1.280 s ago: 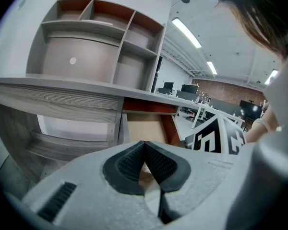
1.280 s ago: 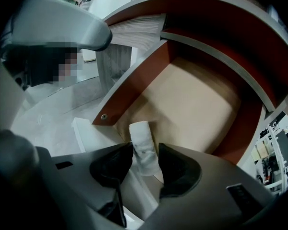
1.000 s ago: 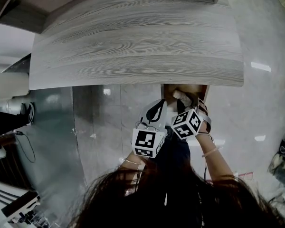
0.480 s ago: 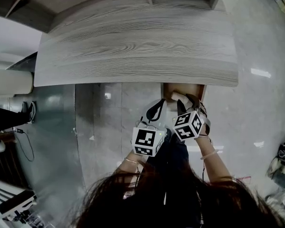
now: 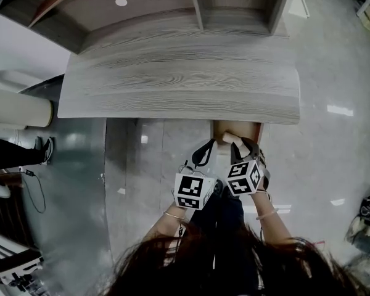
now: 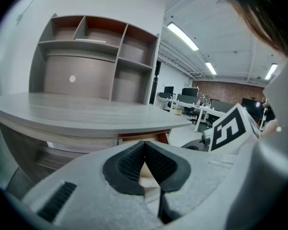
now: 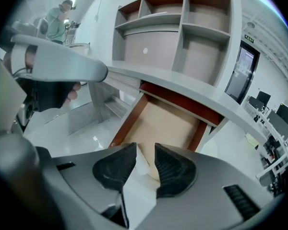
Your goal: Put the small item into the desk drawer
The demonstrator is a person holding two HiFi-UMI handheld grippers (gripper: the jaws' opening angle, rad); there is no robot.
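While its jaws narrow, the right tool point(image 7: 145, 150) gapes astride the small item point(image 7: 138, 174), lengthwise along the drawer point(image 7: 165, 121).

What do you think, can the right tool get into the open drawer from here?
Probably yes. The drawer stands pulled out from under the desk, ahead of the right tool, with nothing across its opening. Its jaws have just been closing; a white item shows between them, apparently not pinched.

We looked steeply down from overhead onto the desk point(image 5: 179, 73); both gripper views sat low and close, facing the shelves point(image 6: 96, 56), and all three caught the drawer point(image 5: 248, 129).
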